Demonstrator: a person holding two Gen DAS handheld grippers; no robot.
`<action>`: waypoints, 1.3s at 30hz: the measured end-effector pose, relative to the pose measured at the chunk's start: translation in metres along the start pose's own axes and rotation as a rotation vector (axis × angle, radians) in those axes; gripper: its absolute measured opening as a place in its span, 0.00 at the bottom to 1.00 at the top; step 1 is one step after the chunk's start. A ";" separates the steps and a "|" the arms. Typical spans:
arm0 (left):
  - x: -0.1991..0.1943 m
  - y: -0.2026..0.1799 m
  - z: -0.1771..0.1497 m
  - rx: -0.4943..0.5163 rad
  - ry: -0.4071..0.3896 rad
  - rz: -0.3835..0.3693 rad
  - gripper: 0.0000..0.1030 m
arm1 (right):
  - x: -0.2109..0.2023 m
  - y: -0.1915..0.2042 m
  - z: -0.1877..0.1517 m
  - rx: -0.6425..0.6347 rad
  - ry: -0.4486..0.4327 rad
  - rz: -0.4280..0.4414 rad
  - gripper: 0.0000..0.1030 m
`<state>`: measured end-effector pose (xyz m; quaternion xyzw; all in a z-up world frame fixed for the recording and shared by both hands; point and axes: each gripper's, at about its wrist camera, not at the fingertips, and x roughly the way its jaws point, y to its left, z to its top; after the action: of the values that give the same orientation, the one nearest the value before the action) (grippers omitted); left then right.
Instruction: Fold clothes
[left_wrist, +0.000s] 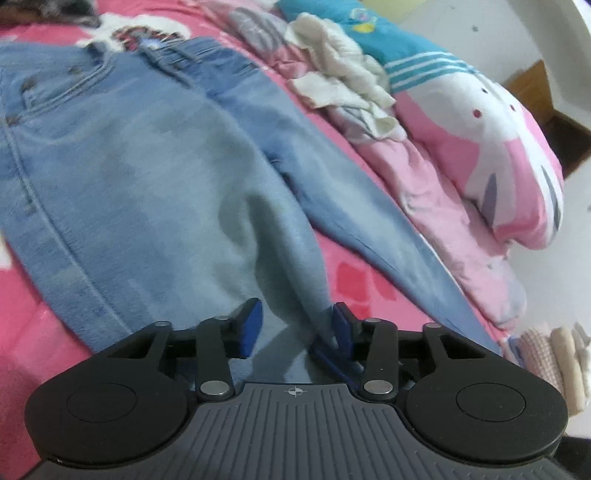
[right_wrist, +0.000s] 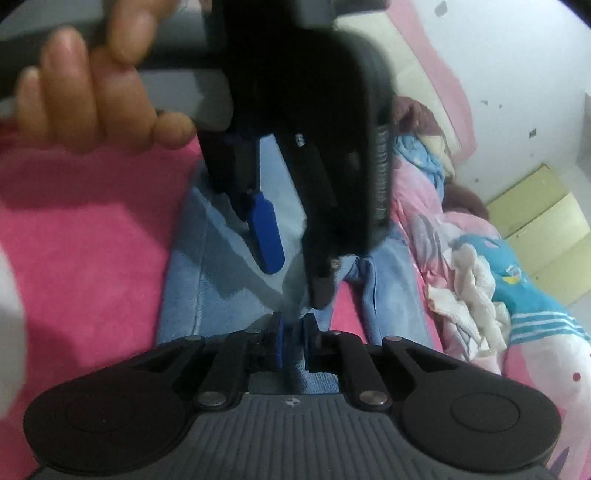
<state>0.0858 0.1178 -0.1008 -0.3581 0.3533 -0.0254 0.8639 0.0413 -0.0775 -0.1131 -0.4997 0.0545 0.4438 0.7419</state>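
Observation:
Light blue jeans (left_wrist: 147, 166) lie spread on a pink bed cover (left_wrist: 22, 332), waistband far, legs running toward me. My left gripper (left_wrist: 297, 326) sits low over the nearer leg, its blue pads part-way apart with bunched denim filling the gap. In the right wrist view the same left gripper (right_wrist: 295, 266) hangs just ahead, gripped by a person's hand (right_wrist: 92, 96), pale denim rising between its fingers. Right below it my right gripper (right_wrist: 293, 341) is nearly closed, a thin fold of the jeans (right_wrist: 207, 258) pinched between its pads.
A heap of bedding and clothes runs along the bed's right side: a white knit (left_wrist: 343, 74), a teal striped garment (left_wrist: 406, 48) and a pink quilt (left_wrist: 443, 192). Folded cloths (left_wrist: 554, 354) are stacked at the lower right. A yellow cabinet (right_wrist: 546, 221) stands by the wall.

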 end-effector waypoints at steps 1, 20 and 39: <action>0.000 0.002 0.000 -0.010 -0.001 -0.001 0.36 | -0.004 -0.007 -0.001 0.032 -0.011 0.030 0.19; -0.002 0.010 -0.011 0.035 -0.014 0.006 0.22 | 0.120 -0.163 -0.054 1.202 0.097 0.724 0.14; -0.007 0.025 -0.015 -0.062 0.004 0.015 0.05 | 0.099 -0.160 -0.042 0.977 0.106 0.207 0.07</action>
<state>0.0662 0.1296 -0.1200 -0.3819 0.3584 -0.0089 0.8518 0.2299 -0.0679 -0.0754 -0.1078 0.3429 0.4116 0.8375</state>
